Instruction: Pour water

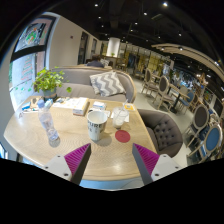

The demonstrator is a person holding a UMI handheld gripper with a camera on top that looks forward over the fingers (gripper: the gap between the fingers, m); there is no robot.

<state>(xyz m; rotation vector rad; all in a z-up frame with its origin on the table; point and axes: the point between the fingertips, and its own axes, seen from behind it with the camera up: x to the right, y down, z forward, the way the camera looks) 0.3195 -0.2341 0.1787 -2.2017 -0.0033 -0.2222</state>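
Tongs (111,158) open before ribbed cylindrical cup (96,123) on round wooden table (50,150).

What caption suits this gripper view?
Open gripper hovers over table, short of mug and bottle.

Café lounge: sofa (105,82), wooden table (60,140), chairs (205,118)

Gripper (111,160) fingers wide apart, nothing btwn, level
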